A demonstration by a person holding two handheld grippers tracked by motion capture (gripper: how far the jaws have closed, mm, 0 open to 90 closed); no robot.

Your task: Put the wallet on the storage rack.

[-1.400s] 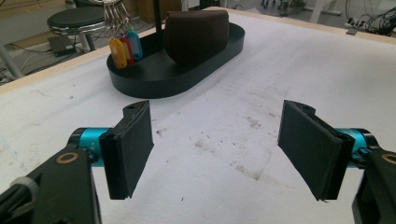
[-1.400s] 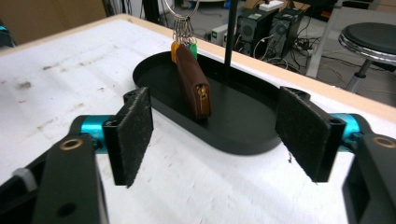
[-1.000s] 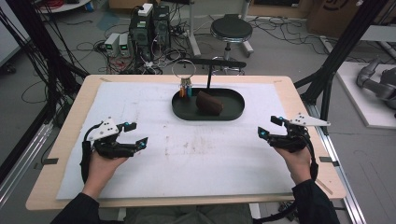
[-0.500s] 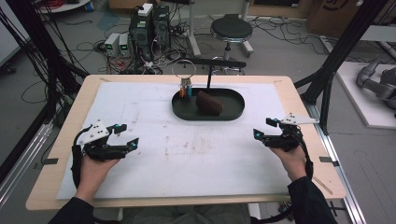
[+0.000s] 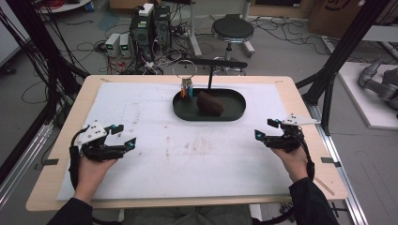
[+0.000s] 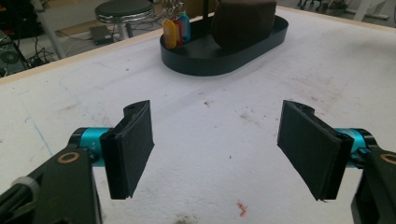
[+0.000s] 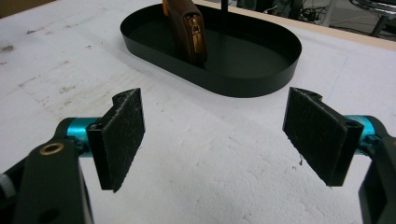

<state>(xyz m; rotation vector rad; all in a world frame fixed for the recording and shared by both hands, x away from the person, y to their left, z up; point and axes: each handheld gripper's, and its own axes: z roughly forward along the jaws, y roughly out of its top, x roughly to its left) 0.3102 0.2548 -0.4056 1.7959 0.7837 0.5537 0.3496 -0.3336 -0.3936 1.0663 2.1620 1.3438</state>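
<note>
Near the front edge of the worktop (image 5: 141,187), both hands rest low with nothing in them. The left gripper (image 5: 123,137) sits toward the left edge and the right gripper (image 5: 265,129) toward the right edge, each with its jaws spread wide and turned inward at the tray, likely poised for a reach. The white mat between them is bare apart from faint stains, so nothing blocks the way. Toward the back edge, at the middle, the black oval tray (image 5: 237,107) holds a brown pouch (image 5: 209,103) standing upright. At the tray's left end a bunch of coloured key tags (image 5: 187,88) hangs from a ring on a thin stand (image 5: 209,77).
</note>
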